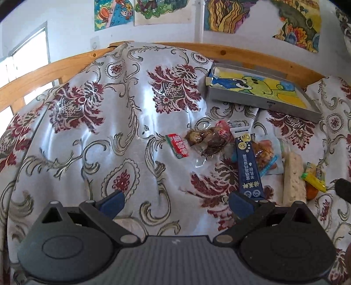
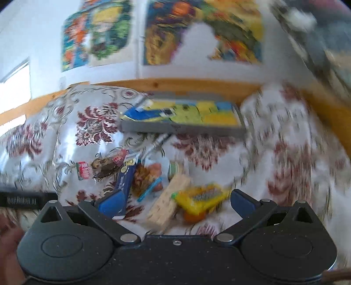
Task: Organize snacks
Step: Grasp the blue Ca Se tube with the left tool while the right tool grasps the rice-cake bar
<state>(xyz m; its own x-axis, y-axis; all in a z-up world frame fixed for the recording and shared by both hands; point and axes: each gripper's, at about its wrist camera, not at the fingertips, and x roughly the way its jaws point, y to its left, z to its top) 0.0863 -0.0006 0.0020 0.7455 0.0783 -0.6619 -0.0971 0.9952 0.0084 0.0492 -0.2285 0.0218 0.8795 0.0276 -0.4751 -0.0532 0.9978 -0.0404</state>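
Floral satin cloth [image 1: 122, 122] covers the bed, white with dark red blooms and grey scrolls, and the snacks lie scattered on its right part. Nearest the left gripper [image 1: 175, 200] is a navy tube [image 1: 246, 162], its lower end just beside the right blue pad [image 1: 240, 205]. Left of the tube sits a clear pack of brown pieces [image 1: 206, 140], and beside that a small red-and-green packet [image 1: 177, 145]. Right of the tube lie an orange snack bag [image 1: 264, 153], a pale wafer bar [image 1: 292, 177] and a yellow packet [image 1: 313, 180] over something orange.

Both jaws of the left gripper stand wide apart with nothing between them. The right gripper [image 2: 175, 200] is also spread open, hanging above the yellow packet [image 2: 199, 198] and the wafer bar [image 2: 169, 203]; that view is blurred, so contact cannot be told.

Behind the snacks a shallow grey box [image 1: 263, 103] holds a yellow, green and blue drawing. A pine rail [image 1: 230, 51] runs behind the bed, with bright drawings [image 1: 114, 13] on the white wall and a window [image 1: 28, 57] at left.
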